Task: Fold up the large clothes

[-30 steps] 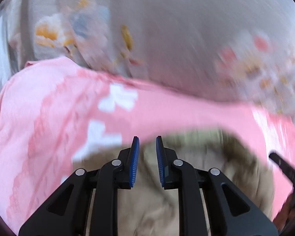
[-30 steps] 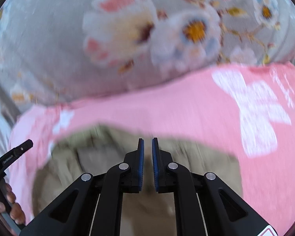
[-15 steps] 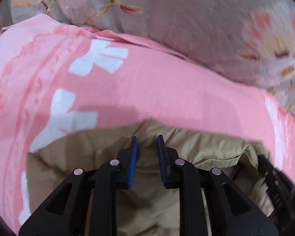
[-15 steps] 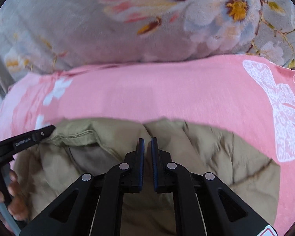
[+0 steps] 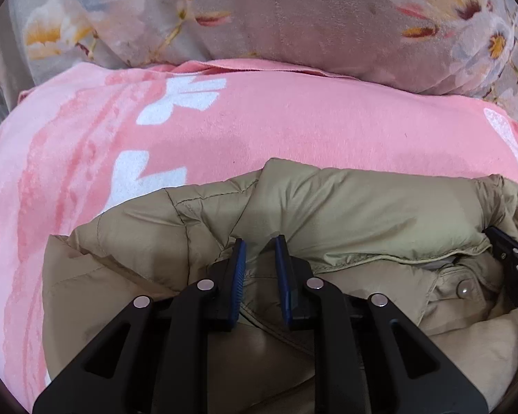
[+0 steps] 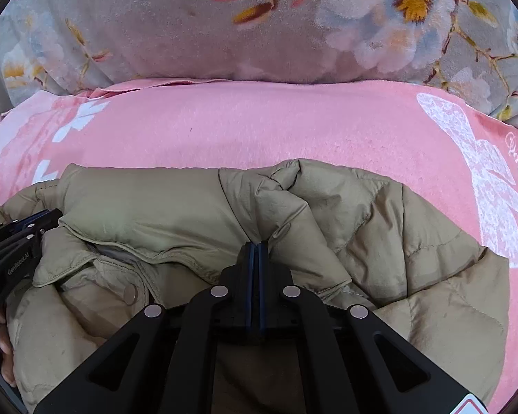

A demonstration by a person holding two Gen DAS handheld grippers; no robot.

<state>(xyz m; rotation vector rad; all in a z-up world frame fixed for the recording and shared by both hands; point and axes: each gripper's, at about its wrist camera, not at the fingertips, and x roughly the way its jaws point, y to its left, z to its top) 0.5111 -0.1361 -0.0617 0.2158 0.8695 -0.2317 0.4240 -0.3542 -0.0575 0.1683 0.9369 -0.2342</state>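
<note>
Laying stage: my right gripper (image 6: 258, 252) pinches the khaki puffer jacket (image 6: 380, 227) at lower centre, jaws just closed tight, my left gripper (image 5: 260, 262) clamps its shoulder fold; next, release both and flatten it on the pink blanket (image 5: 293, 120).

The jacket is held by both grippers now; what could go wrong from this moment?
1. The right gripper, whose jaws have just been closing, pinches only a thin fold of the jacket; slippery padded fabric may slide out.
2. The left gripper shows a gap between its fingers, so its hold may be looser.
3. The collar is bunched between them; folding now may lock in creases on the pink blanket.
</note>
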